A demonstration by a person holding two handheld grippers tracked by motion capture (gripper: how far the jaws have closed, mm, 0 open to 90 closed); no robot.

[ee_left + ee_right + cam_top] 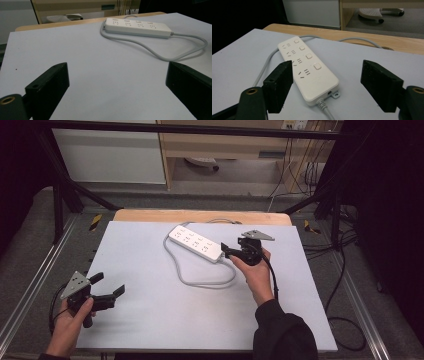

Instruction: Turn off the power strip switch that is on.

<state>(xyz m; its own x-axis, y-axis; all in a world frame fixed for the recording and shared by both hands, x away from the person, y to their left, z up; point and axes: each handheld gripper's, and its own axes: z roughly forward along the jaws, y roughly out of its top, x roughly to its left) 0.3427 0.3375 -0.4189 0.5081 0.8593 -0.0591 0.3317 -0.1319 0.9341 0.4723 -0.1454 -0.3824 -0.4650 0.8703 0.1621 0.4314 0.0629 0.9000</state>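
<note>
A white power strip with several sockets and switches lies slantwise on the far middle of the white tabletop. Its grey cable loops toward the near side and back behind it. My right gripper sits at the strip's near right end, open. In the right gripper view the power strip lies just ahead of my right gripper, its cable end between the spread jaws, untouched. My left gripper is open near the table's left edge, holding nothing. The left gripper view shows my left gripper facing the power strip from afar.
A wooden strip borders the table's far edge. Metal frame rails run along both sides. Black cables trail over the floor at the right. A wooden shelf unit stands behind the table.
</note>
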